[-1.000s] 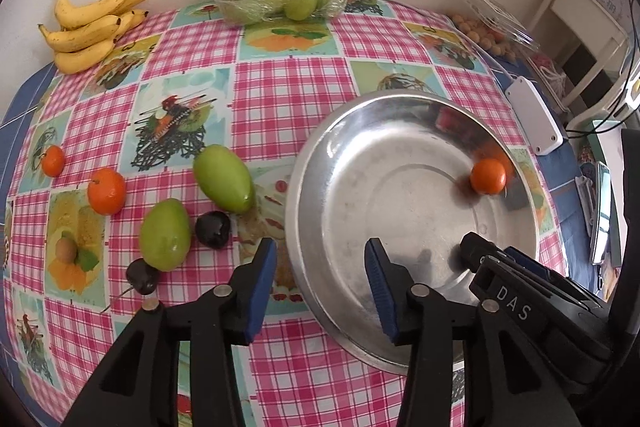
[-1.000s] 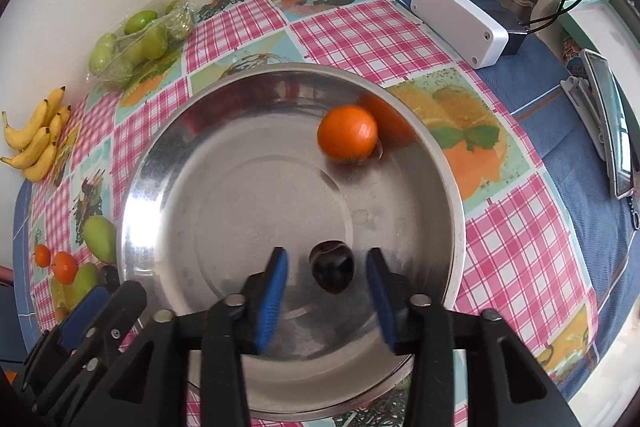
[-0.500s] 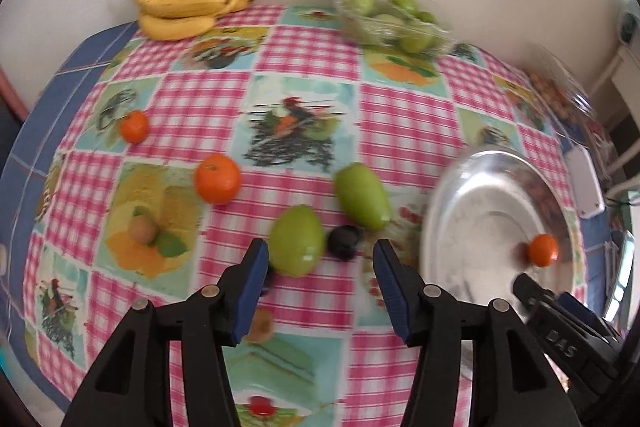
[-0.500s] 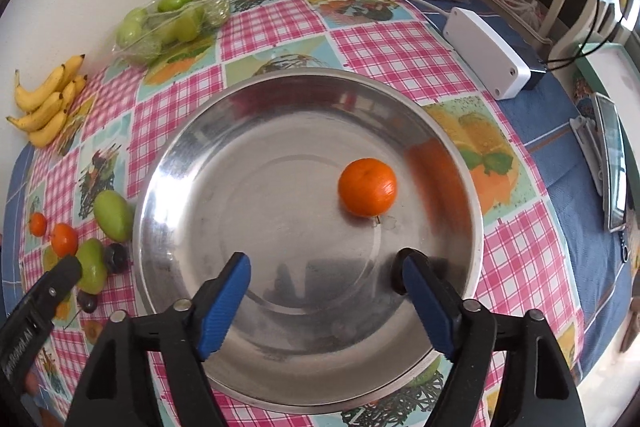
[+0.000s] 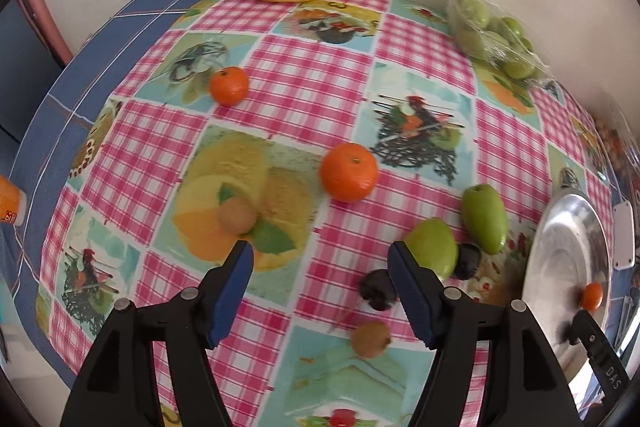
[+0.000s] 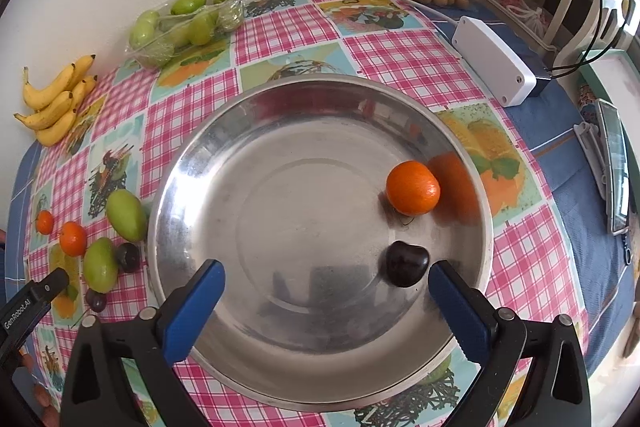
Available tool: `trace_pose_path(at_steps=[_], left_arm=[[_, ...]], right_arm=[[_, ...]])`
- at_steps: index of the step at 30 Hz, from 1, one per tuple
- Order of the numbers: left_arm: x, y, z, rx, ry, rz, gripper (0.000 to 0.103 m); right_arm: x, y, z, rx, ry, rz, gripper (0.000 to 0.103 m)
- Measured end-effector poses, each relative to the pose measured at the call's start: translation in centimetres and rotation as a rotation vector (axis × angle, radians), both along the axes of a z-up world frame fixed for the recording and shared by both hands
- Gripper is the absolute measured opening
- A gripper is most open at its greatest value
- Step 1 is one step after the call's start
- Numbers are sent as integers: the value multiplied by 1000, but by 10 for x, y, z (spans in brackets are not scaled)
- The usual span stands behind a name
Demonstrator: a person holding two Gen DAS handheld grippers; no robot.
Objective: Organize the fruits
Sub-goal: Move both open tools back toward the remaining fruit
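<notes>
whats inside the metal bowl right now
Inside the metal bowl: one orange and one dark plum, apart. The near rim is partly covered by the right gripper.

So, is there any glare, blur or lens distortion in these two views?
Left wrist view: strong fisheye bend curves the tablecloth, and the fruit near the left tool looks slightly soft. Right wrist view: sharp; the steel bowl mirrors the orange as an orange smear on its wall.
</notes>
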State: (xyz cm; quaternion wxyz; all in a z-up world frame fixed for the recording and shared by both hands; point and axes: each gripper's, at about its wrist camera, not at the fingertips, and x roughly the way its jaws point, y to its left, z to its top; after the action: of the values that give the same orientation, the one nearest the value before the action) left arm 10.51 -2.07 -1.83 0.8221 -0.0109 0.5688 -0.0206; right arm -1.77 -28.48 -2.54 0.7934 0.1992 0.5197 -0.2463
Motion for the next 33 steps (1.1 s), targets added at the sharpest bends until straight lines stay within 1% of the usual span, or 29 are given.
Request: trace_pose_path(at_steps=[7, 12, 16, 23, 27, 30, 33], left_arm=[[5, 23, -4, 32, 13, 44, 71], [6, 34, -6, 31, 23, 57, 71], [8, 43, -9, 11, 40, 77, 71], [13, 61, -11, -13, 58, 114, 71], [16, 73, -9, -31, 63, 132, 71], [17, 85, -10, -67, 72, 154, 71], [19, 97, -11, -69, 79, 178, 71]], right_arm=[[0, 4, 1, 17, -13, 3, 103], [0, 8, 2, 20, -20, 8, 103], [0, 11, 3, 34, -32, 14, 103], [9, 28, 11, 16, -59, 49, 103], [18, 46, 16, 32, -93, 90, 103], [25, 61, 19, 41, -107, 121, 103], [33, 78, 18, 52, -109, 151, 103]])
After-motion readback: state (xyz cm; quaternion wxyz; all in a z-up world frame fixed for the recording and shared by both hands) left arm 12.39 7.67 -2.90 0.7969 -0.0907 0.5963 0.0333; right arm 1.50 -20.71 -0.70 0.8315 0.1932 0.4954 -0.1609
